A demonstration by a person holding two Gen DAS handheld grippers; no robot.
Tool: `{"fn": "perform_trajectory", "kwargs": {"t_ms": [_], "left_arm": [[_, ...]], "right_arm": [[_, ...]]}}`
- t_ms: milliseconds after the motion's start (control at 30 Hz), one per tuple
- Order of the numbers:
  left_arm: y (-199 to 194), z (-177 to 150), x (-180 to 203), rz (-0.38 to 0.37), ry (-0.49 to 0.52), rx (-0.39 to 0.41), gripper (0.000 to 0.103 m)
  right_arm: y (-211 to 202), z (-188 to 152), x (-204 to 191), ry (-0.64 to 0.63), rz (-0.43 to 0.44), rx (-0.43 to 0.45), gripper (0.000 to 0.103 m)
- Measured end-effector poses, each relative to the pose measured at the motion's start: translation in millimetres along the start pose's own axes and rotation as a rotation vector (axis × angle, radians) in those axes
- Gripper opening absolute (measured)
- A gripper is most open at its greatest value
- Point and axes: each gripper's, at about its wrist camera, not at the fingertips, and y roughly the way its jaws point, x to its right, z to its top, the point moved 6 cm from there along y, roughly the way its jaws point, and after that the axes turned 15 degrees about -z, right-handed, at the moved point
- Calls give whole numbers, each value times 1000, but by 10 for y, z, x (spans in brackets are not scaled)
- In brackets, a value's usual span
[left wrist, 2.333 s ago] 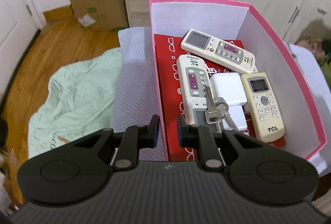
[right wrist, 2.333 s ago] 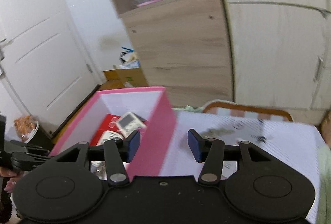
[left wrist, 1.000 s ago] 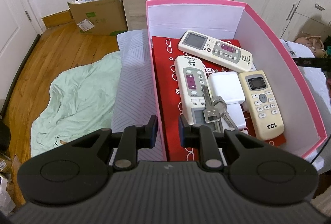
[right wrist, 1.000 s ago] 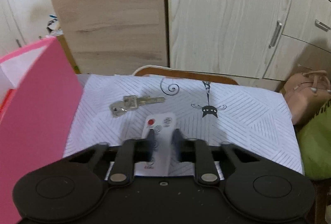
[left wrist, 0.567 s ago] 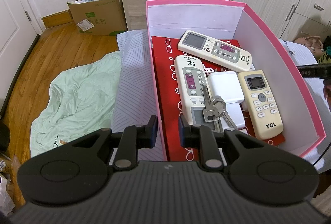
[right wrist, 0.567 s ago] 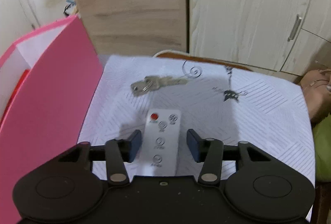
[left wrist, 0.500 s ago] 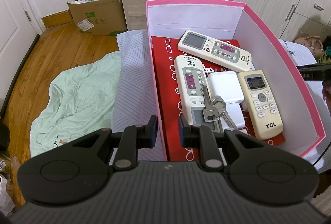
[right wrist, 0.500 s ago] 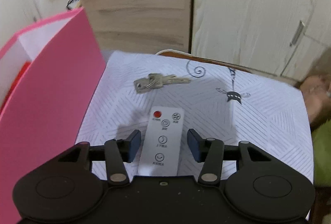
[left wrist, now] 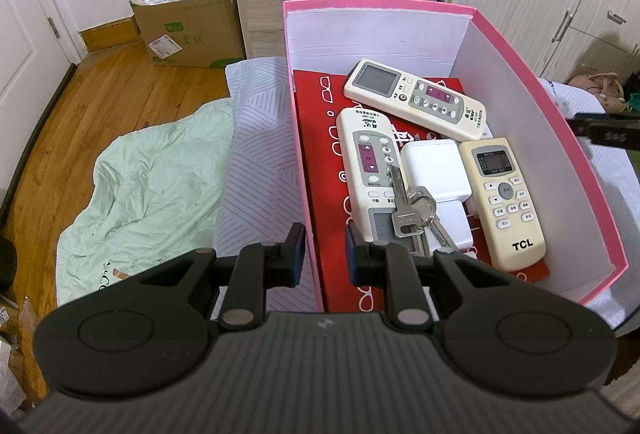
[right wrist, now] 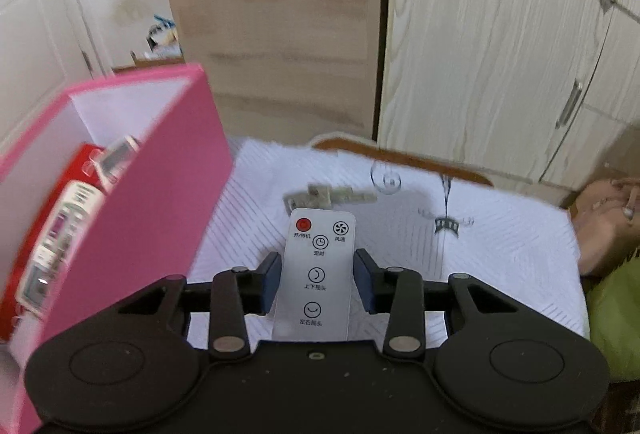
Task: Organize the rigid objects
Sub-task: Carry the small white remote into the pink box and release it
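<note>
Fingers (right wrist: 270, 276) of our right gripper (right wrist: 316, 274) have just been closing and now clamp the long edges of the small white fan remote (right wrist: 320, 254). It lies flat between them, its button end pointing away from us. We judge the step in hand to be carrying it to the pink box (right wrist: 160, 173), whose wall stands just left of these fingers.

To do this well, we should keep the squeeze even on both edges. The remote is thin and smooth, so it could pivot or slip forward. We should also raise it above the box rim before swinging left, then lower it onto a free patch and only then let go.

Beyond the fingertips a bunch of keys (right wrist: 328, 195) lies on the white striped cloth (right wrist: 500, 254), not yet collected.

Our left gripper (left wrist: 324, 254) has its fingers narrowly apart, with the box's near wall in the gap. We cannot see the pads pressing on it. Ahead and to the right of them, inside the box, lie three larger remotes, a white charger (left wrist: 436, 169) and another key ring (left wrist: 412, 209).

The held remote's labels read 开/待机 under a red button, then 风速, 定时, 上下摇头 and 左右摇头. The cream remote (left wrist: 502, 193) in the box reads TCL.
</note>
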Motion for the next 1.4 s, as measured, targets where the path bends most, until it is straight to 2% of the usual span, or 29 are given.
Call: {"fn": "perform_trajectory", "kwargs": {"t_ms": [167,333,467,633,900,1133,1233,1400], "left_arm": [[0,-1,-1,1,3,0,18],[-8,-1,-7,-1,-5,1,18],[-22,4,-25,-5,-17,2,18],[-21,7,-17,-1,-14,1,18],[-22,6,-14,-6,-17,2,18],[-28,6,-17,-10,-19,3,18],[-26,2,-12,-12,-17,4,18],[-29,7,-23,-23,-25,5,18]], "right_arm": [[-459,161,-41,18,59,120,44],[-983,287,-194,34,179,246,44],[-1256,259,-507,-36,281,300,44],[-1293,125,-993,-153,389,251,44],[-992,-9,-1530,-356,357,173,44],[-753,34,-1602,-332,301,97,44],[-625,71,-1601,-297,283,43,44],[-515,135,-1630,-234,276,10,45]]}}
